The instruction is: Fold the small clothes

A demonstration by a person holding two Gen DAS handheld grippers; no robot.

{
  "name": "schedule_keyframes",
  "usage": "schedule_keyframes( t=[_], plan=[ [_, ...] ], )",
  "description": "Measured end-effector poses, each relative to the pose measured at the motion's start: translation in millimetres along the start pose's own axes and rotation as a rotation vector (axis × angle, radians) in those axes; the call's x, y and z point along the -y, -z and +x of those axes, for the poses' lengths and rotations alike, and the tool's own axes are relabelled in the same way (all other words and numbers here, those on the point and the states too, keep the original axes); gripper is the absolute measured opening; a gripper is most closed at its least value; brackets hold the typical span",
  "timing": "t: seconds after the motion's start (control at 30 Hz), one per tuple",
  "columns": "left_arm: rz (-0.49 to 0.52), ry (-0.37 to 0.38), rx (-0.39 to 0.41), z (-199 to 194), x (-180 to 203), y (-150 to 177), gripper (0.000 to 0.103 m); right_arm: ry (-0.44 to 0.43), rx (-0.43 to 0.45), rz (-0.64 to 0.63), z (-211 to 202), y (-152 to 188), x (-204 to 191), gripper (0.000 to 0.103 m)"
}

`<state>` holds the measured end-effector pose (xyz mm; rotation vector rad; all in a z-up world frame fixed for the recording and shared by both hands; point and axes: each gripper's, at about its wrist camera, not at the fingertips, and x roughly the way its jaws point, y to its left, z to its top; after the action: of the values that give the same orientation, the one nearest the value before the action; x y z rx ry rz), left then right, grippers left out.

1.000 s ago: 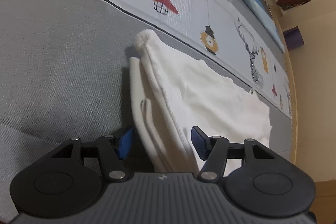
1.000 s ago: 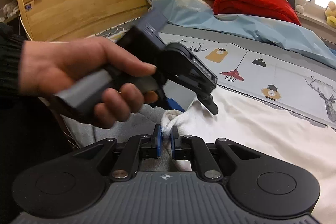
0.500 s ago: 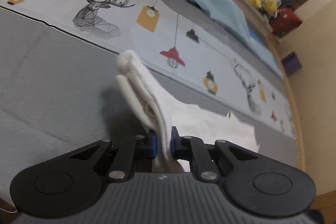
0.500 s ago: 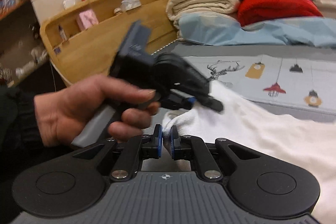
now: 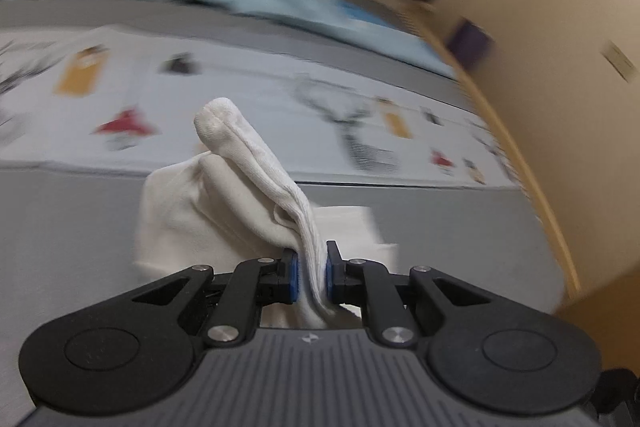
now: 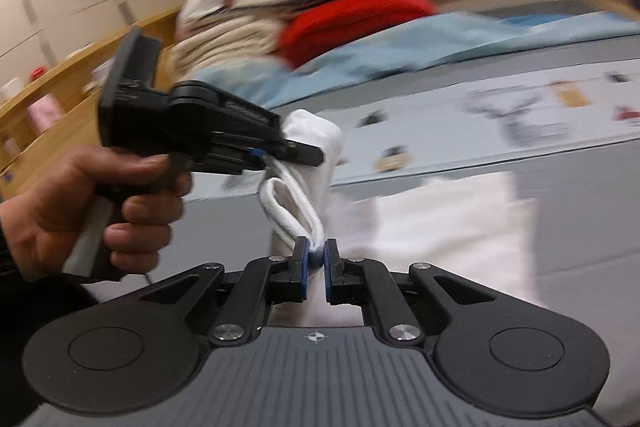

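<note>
Soft ribbed white cloth garment (image 5: 256,163); matt black plastic grippers (image 5: 311,277) (image 6: 316,273); woven grey bedcover (image 5: 72,227); smooth wooden headboard (image 6: 48,107).

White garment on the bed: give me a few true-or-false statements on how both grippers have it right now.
1. The left gripper is shut on the white garment. True.
2. The right gripper is open and clear of the cloth. False: it is shut on the garment's edge.
3. The whole garment lies flat on the grey bedspread. False: the gripped end is lifted and bunched.
4. The red blanket lies in the pile beyond the garment. True.
</note>
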<state>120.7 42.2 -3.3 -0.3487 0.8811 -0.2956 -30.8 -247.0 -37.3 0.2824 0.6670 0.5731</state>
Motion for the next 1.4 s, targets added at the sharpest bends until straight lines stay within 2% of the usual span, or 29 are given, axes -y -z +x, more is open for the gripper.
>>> schedule_keyframes(
  t=[0.03,0.07,0.1,0.13,0.2,0.27,0.3,0.4,0.47,0.5,0.53,0.6,0.63,0.67,0.7,0.8,0.87,0.9,0.97,1.0,1.03,1.07,1.13,1.2,1.23,1.3,1.4],
  plan=[
    [0.029,0.034,0.009,4,15,0,0.020,0.036,0.017,0.014,-9,1,11,0.007],
    [0.047,0.068,0.017,7,27,1,0.027,0.076,0.025,0.031,-16,3,22,0.007],
    [0.058,0.109,0.022,10,38,2,0.036,0.120,0.019,0.045,-21,6,33,0.007],
    [0.063,0.134,0.026,13,44,3,0.040,0.170,-0.004,0.061,-22,10,44,0.007],
    [0.069,0.125,0.037,15,50,6,0.043,0.248,-0.100,0.130,-15,20,67,0.007],
    [0.053,0.101,0.009,21,46,8,0.043,0.292,-0.218,0.240,-4,35,91,0.010],
    [0.042,0.090,-0.007,23,42,9,0.041,0.315,-0.246,0.290,0,42,102,0.012],
    [0.059,0.037,-0.053,25,30,12,0.041,0.305,-0.231,0.379,3,43,116,0.012],
    [0.076,0.018,-0.078,25,21,12,0.040,0.273,-0.215,0.449,6,43,128,0.026],
    [0.089,0.015,-0.092,23,16,13,0.040,0.265,-0.214,0.486,9,44,133,0.042],
    [0.103,0.011,-0.104,23,14,15,0.040,0.258,-0.216,0.511,12,47,135,0.050],
    [0.127,0.002,-0.137,21,7,20,0.040,0.252,-0.244,0.536,24,49,138,0.049],
    [0.133,0.001,-0.153,22,5,22,0.040,0.245,-0.267,0.537,31,49,140,0.041],
    [0.142,0.002,-0.172,24,4,25,0.040,0.237,-0.277,0.527,36,48,137,0.029],
    [0.153,0.004,-0.185,21,2,29,0.038,0.246,-0.265,0.500,37,46,134,0.008],
    [0.219,0.019,-0.226,21,6,42,0.038,0.232,-0.182,0.454,27,26,122,0.007],
    [0.257,0.046,-0.256,24,10,49,0.038,0.245,-0.169,0.462,21,19,122,0.007],
    [0.275,0.061,-0.271,27,11,54,0.037,0.271,-0.193,0.465,21,20,124,0.007],
    [0.294,0.096,-0.303,33,10,65,0.037,0.361,-0.317,0.470,33,28,131,0.008],
    [0.311,0.088,-0.346,41,9,73,0.035,0.407,-0.381,0.469,39,32,135,0.008],
    [0.337,0.061,-0.379,49,8,80,0.034,0.448,-0.406,0.475,39,32,138,0.009],
    [0.369,0.024,-0.411,58,6,89,0.034,0.465,-0.379,0.484,34,26,141,0.011],
    [0.383,-0.008,-0.471,69,-1,102,0.031,0.427,-0.268,0.459,24,-1,141,0.011],
    [0.376,0.009,-0.466,69,-7,104,0.029,0.387,-0.168,0.376,17,-33,137,0.011],
    [0.341,0.031,-0.455,66,-12,100,0.029,0.353,-0.133,0.326,18,-51,134,0.011],
    [0.273,0.058,-0.429,60,-24,91,0.029,0.281,-0.114,0.268,27,-78,135,0.011],
    [0.222,0.068,-0.348,45,-36,78,0.029,0.187,-0.160,0.225,60,-103,142,0.020]
  ],
)
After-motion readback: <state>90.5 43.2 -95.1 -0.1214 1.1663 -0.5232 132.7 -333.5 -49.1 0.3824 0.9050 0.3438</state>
